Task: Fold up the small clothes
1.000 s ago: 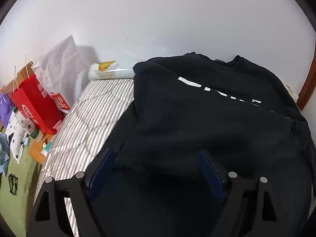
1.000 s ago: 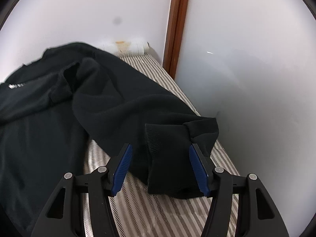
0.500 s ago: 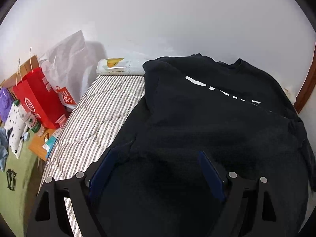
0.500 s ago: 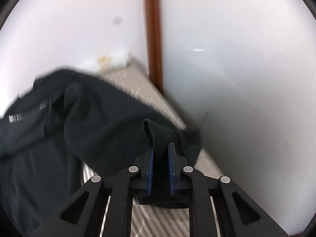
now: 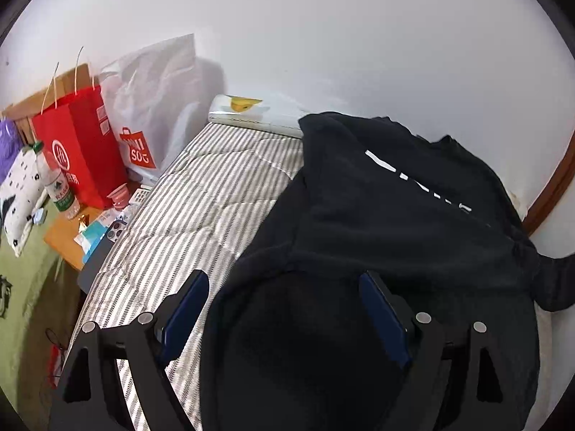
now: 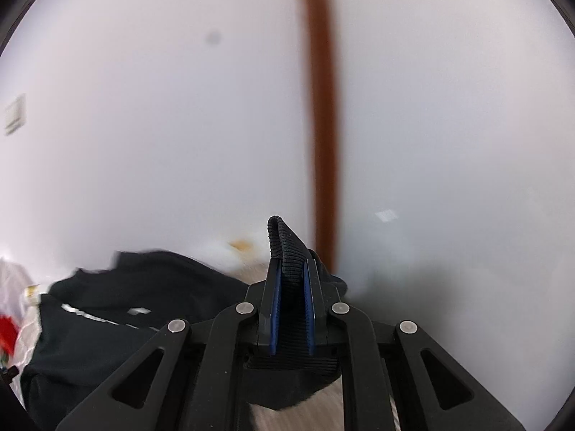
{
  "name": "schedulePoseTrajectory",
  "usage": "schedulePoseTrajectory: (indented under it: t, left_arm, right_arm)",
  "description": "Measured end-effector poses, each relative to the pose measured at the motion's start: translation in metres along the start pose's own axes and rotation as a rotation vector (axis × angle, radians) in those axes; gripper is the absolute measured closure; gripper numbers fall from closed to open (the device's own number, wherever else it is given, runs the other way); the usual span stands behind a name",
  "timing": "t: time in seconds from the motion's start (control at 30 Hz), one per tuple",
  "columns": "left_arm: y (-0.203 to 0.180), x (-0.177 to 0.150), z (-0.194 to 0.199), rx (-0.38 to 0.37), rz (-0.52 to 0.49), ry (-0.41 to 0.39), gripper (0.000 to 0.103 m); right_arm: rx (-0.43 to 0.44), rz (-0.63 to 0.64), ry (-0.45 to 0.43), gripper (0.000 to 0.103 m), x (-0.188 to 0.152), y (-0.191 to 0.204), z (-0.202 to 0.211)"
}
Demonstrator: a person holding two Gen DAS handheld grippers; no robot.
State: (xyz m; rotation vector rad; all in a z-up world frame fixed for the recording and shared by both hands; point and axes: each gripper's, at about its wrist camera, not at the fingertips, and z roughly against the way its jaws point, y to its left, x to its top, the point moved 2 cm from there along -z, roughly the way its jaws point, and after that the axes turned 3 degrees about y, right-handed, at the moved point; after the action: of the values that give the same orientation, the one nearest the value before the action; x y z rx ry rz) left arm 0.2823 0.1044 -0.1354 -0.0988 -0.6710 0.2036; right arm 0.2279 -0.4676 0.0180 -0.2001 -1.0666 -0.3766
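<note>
We lifted right hand-held gripper (image 6: 291,280), clamped on sweatshirt (image 5: 395,215) cuff (image 6: 285,248), off bed (image 5: 215,197); left hand-held gripper (image 5: 284,309) wide open, empty; sleeve fold underway.

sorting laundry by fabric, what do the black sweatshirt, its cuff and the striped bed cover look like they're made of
Black sweatshirt: soft matte knit, probably cotton fleece; it slumps in thick folds.
Cuff: ribbed stretch knit, its vertical ridges showing between the right gripper jaws.
Striped bed cover: thin woven cloth, apparently quilted, judging by stitched puckered lines.

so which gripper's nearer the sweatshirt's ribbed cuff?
Right. The right gripper is shut on the ribbed cuff; the left gripper hovers open over the black sweatshirt body, apart from it.
</note>
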Motion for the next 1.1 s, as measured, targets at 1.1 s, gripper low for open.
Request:
schedulePoseTrajectory:
  t: [1.1]
  left_arm:
    - [0.023, 0.019, -0.026, -0.075, -0.061, -0.020, 0.018]
  right_arm:
    - [0.548, 0.472, 0.295, 0.090, -0.141, 0.395, -0.088]
